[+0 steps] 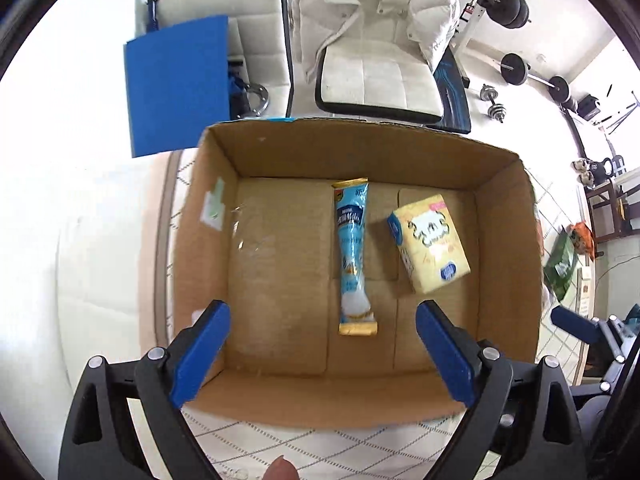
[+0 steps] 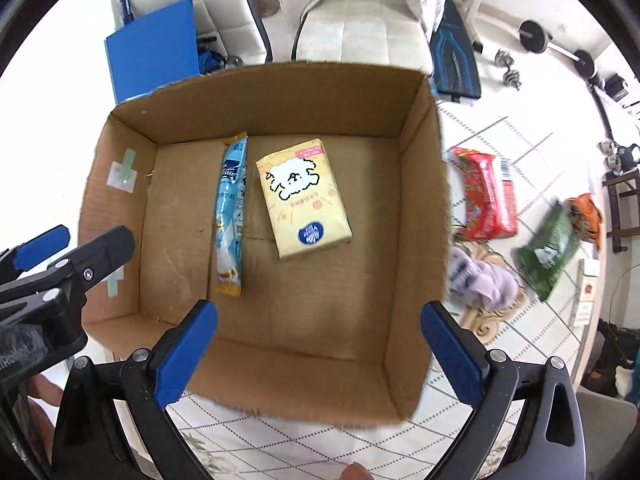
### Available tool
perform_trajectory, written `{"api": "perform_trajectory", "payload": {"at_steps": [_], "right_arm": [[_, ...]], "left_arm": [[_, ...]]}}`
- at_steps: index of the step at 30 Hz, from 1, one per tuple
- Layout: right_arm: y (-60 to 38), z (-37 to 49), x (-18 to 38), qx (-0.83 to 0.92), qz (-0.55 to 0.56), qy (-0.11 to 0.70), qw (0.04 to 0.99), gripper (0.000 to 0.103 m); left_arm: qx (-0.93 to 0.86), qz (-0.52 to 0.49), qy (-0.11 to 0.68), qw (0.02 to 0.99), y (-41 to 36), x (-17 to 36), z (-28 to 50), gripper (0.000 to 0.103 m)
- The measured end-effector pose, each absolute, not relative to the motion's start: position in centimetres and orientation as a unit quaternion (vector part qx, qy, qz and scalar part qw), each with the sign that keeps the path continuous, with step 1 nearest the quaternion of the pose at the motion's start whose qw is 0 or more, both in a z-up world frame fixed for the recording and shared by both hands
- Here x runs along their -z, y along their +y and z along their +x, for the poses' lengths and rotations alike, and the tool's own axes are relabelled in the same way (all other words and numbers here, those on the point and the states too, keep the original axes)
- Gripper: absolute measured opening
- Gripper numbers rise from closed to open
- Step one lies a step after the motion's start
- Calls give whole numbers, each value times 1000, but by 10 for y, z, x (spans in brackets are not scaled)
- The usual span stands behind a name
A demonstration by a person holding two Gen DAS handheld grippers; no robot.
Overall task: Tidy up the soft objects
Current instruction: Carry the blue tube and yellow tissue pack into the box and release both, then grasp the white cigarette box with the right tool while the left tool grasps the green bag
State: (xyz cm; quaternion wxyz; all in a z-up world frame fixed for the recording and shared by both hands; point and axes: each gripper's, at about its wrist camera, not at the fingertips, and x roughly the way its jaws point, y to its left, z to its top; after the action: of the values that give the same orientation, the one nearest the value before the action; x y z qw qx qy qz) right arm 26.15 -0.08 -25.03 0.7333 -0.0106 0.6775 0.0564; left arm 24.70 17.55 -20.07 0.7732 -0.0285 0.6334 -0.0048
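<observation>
An open cardboard box (image 1: pixel 504 240) (image 2: pixel 420 208) holds a long blue-and-gold sachet (image 1: pixel 353 256) (image 2: pixel 231 216) and a yellow tissue pack (image 1: pixel 428 244) (image 2: pixel 304 198), both lying flat on its floor. My left gripper (image 1: pixel 322 322) is open and empty above the box's near edge. My right gripper (image 2: pixel 318 320) is open and empty above the box's near right part. To the right of the box lie a red pack (image 2: pixel 488 196), a green pack (image 2: pixel 548 252), an orange pack (image 2: pixel 586 212) and a lilac cloth (image 2: pixel 484 280).
The box sits on a white surface with a diamond pattern (image 2: pixel 304 436). Behind it stand white chairs (image 1: pixel 376 80), a white puffer jacket (image 1: pixel 376 12) and a blue panel (image 1: pixel 176 84). Weights and a bench (image 1: pixel 516 68) are at the back right.
</observation>
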Motion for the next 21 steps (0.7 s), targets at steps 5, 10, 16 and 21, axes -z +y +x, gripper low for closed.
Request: {"api": "perform_trajectory", "payload": {"at_steps": [5, 10, 16, 21], "right_arm": [[-5, 229, 216, -63, -9, 653, 755, 103], [-7, 205, 192, -74, -1, 639, 766, 103], [-22, 190, 175, -94, 35, 635, 766, 103], [-68, 188, 165, -94, 79, 635, 763, 103]], "left_arm": [[1, -28, 618, 786, 176, 176, 218, 95], [-4, -30, 605, 796, 175, 153, 193, 95], [-13, -34, 598, 801, 164, 132, 177, 95], [-1, -28, 587, 809, 132, 111, 179, 95]]}}
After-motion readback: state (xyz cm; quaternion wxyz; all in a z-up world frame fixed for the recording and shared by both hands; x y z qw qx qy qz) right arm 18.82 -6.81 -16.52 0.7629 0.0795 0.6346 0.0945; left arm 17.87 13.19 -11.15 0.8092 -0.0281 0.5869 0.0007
